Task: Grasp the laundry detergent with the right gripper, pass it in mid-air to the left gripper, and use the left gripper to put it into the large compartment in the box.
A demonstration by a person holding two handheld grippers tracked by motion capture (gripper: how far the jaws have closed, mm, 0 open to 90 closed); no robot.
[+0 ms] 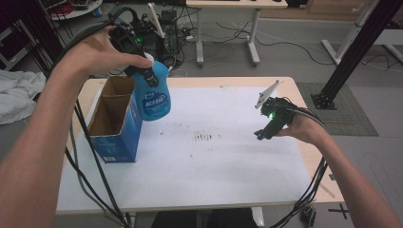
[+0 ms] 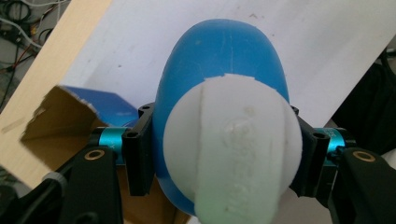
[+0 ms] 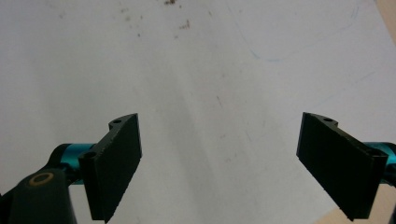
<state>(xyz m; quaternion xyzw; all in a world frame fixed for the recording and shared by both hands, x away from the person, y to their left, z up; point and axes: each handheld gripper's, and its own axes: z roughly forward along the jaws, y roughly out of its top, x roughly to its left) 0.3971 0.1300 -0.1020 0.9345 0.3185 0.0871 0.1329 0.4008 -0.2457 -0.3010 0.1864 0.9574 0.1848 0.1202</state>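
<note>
Blue bottle (image 1: 153, 92) clenched in left tongs (image 2: 224, 154); right tongs (image 3: 233, 163) released, well apart.

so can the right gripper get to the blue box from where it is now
Probably yes. The right gripper is open and holds nothing, with bare white sheet between it and the blue box. The left gripper holding the blue bottle crowds that side.

My left gripper (image 1: 145, 71) holds the bottle (image 1: 154, 95) above the table (image 1: 304, 102), just right of the open box (image 1: 114, 121) standing near the table's left edge. My right gripper (image 1: 263, 133) hangs over the table's right side, well apart from both.
</note>
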